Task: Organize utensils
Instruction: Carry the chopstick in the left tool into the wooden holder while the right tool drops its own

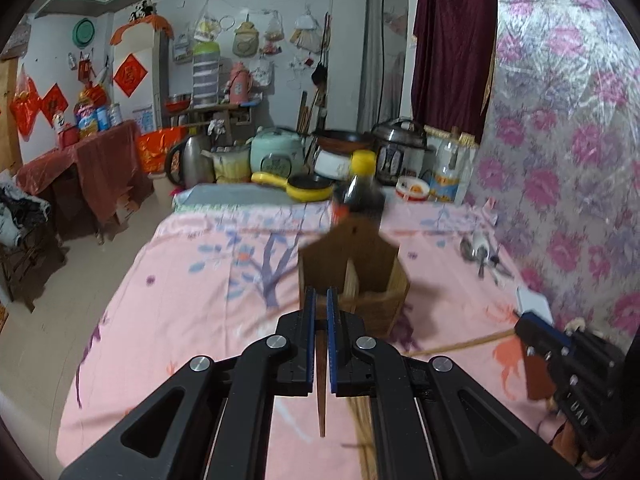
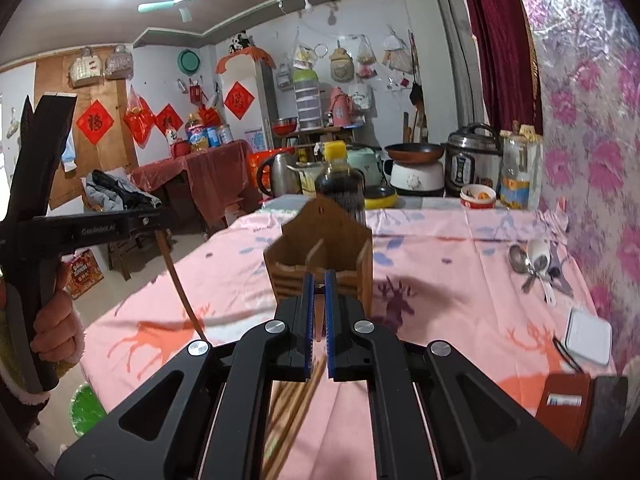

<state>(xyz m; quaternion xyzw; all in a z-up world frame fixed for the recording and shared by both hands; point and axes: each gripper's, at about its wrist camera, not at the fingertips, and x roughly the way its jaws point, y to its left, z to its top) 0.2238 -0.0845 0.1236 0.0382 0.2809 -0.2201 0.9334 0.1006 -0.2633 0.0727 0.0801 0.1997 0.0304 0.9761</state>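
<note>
Clamped between the blue pads of the left claw (image 1: 320,300), a dark chopstick (image 1: 321,392) is pointing back toward the camera. Ahead, the wooden holder (image 1: 352,276) is standing on the pink-clothed bench (image 1: 180,300) before a soy bottle (image 1: 360,196). The right claw (image 2: 319,284) is pinching a paler chopstick (image 2: 296,408). Spoons (image 2: 534,266) are lying well apart. Tipping each stick upright over an open compartment before releasing looks wise.
</note>
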